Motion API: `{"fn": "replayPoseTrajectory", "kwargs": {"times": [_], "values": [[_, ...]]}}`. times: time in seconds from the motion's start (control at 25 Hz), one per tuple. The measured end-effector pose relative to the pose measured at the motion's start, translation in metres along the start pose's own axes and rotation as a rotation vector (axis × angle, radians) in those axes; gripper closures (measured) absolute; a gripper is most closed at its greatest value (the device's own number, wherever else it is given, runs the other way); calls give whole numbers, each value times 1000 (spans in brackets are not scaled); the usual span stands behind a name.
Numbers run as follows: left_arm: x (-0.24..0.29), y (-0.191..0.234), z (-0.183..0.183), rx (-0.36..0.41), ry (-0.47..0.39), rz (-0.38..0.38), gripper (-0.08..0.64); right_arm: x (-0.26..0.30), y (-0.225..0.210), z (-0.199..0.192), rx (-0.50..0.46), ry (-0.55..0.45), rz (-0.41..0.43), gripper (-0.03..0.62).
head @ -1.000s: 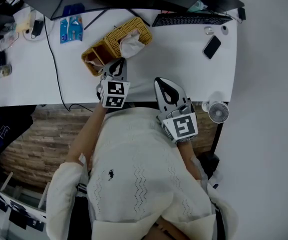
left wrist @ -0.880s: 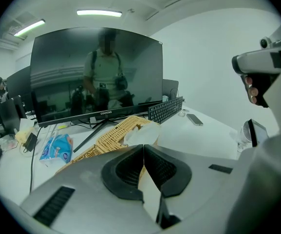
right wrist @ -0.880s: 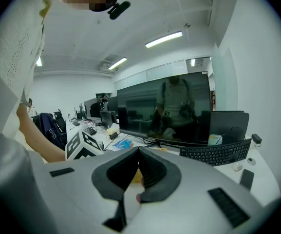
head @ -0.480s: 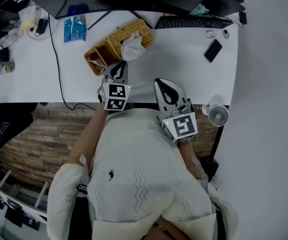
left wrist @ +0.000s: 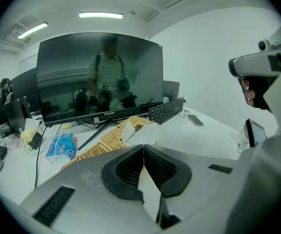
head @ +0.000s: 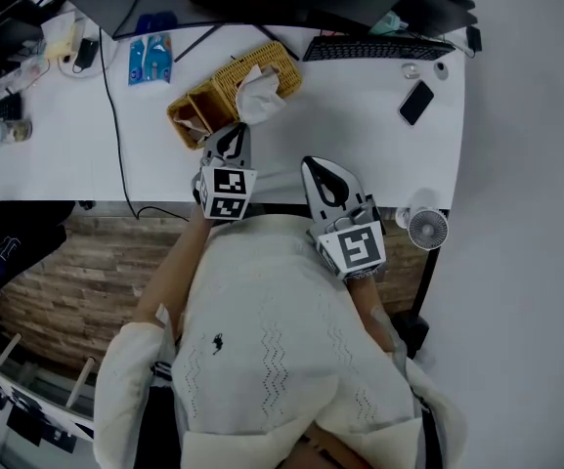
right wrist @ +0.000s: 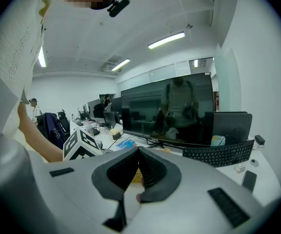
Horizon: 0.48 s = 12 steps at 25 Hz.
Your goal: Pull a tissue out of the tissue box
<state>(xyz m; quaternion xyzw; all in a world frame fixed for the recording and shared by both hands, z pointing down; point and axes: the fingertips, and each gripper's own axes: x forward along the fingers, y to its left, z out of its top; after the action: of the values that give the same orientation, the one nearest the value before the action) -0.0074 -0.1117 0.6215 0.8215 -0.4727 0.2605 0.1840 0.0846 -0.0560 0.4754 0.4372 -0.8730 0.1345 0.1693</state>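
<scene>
Wicker-woven, the tan oblong tissue box (head: 218,96) lies slantwise on the white desk (head: 360,125), long axis running lower left to upper right, white tissue (head: 259,94) poking from its upper-right half. Your left gripper (head: 231,130), just beside it, and right gripper (head: 314,166) both have jaws together, empty.

- 2 grippers showing: left gripper (head: 233,128), right gripper (head: 318,164).
- 1 tissue box (head: 225,84) sitting just ahead of left fingers, w/ 1 tissue (head: 258,96) poking out.
- 1 keyboard (head: 374,47), 1 phone (head: 415,102) lying beyond right fingers.
</scene>
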Motion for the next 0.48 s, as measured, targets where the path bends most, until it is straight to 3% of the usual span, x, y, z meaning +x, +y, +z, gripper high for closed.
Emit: {"fn": "replayPoseTrajectory", "kwargs": {"times": [0.48], "values": [[-5,-4,0,-3,-23,12,545,-2,2,-1,-9,-5,17,591]]}}
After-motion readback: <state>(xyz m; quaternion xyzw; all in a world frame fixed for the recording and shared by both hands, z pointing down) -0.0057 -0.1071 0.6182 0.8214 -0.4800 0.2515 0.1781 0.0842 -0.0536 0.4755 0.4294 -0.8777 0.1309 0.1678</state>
